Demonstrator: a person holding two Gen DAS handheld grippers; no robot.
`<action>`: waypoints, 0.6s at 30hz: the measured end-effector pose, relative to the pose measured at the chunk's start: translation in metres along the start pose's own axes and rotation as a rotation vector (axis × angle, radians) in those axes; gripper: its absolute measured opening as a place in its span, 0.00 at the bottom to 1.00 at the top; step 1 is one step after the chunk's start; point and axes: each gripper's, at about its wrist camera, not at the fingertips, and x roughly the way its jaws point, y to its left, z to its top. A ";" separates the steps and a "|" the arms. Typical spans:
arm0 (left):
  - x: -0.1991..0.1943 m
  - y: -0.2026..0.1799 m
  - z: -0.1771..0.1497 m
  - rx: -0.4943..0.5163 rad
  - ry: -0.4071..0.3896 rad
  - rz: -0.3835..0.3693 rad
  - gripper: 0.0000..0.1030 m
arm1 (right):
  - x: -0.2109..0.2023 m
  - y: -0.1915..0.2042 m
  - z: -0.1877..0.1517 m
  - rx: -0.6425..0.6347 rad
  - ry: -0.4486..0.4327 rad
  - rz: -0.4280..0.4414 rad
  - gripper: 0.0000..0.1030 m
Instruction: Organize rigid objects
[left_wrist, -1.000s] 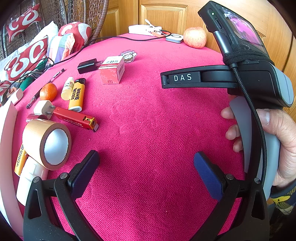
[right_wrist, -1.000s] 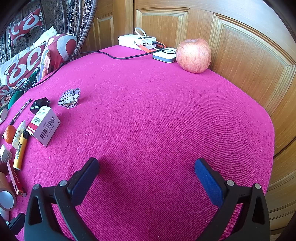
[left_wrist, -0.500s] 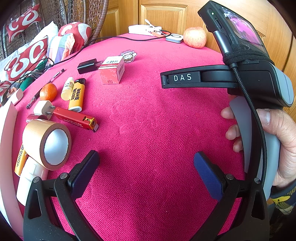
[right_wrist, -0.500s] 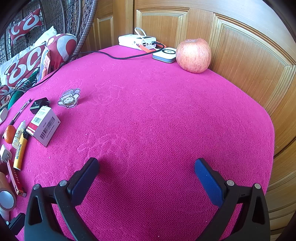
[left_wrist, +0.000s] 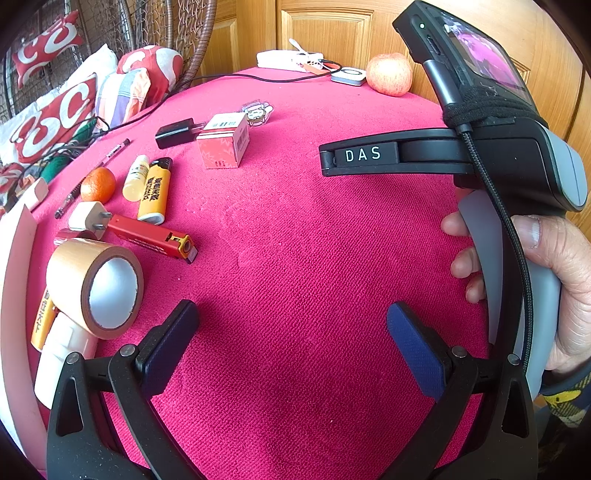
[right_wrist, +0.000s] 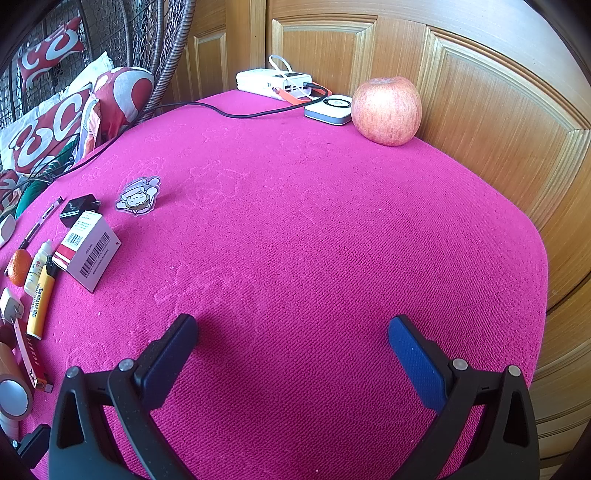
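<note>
Left tongs (left_wrist: 291, 321) and right tongs (right_wrist: 291, 332) gape wide, empty, over bare pink worktop (right_wrist: 314, 229); lighter (left_wrist: 155, 190), tape roll (left_wrist: 98, 286), carton (left_wrist: 223, 144) clustered along left edge; apple (right_wrist: 386, 110) at far edge.

Tape roll (right_wrist: 13, 397) cut off at edge.

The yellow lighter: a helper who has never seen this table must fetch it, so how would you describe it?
On the pink cloth-covered table, look to the cluster along its left side. The yellow plastic lighter with a black top lies between a small pale yellow bottle and a long red box cutter. Only it has black printed characters running down a yellow body.
</note>
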 end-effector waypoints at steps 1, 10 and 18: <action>0.001 0.002 0.000 -0.007 0.003 -0.008 1.00 | 0.000 0.000 0.000 0.000 0.000 0.000 1.00; 0.001 0.003 0.000 -0.010 0.003 -0.014 1.00 | 0.000 0.000 0.000 0.000 0.000 0.000 1.00; 0.001 0.003 0.000 -0.013 0.003 -0.013 1.00 | 0.000 0.000 0.000 0.000 0.000 0.000 1.00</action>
